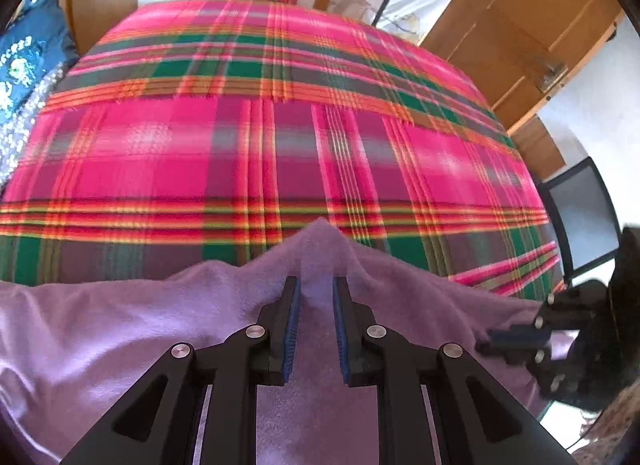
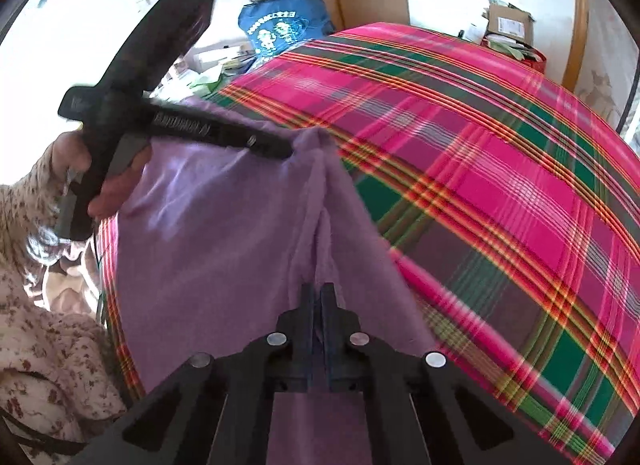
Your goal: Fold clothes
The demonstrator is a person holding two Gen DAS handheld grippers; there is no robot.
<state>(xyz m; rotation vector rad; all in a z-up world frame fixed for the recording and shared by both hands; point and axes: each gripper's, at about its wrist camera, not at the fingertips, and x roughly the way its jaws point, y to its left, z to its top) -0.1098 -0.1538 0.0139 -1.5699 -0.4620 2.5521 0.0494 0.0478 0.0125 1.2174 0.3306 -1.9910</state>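
Both grippers grip one edge of a purple cloth over a plaid bed.

Left wrist view: the left gripper (image 1: 316, 305) has its jaws narrowly apart with a raised ridge of the purple cloth (image 1: 120, 329) between the blue pads; whether the pads actually pinch it I cannot tell. The cloth fills the frame from 3 through 6 to 9 o'clock, the plaid blanket (image 1: 240, 145) beyond at 12, and the right gripper (image 1: 516, 339) enters at 3 o'clock. Right wrist view: the right gripper (image 2: 319, 297) is clamped tight on a pleat of the cloth at 6 o'clock; the left gripper (image 2: 276, 149), held by a hand (image 2: 108, 177) at 9 o'clock, meets the cloth's far corner near 11. In my judgement, the looser left hold could slip if the cloth is pulled taut, dropping that corner and skewing any fold.
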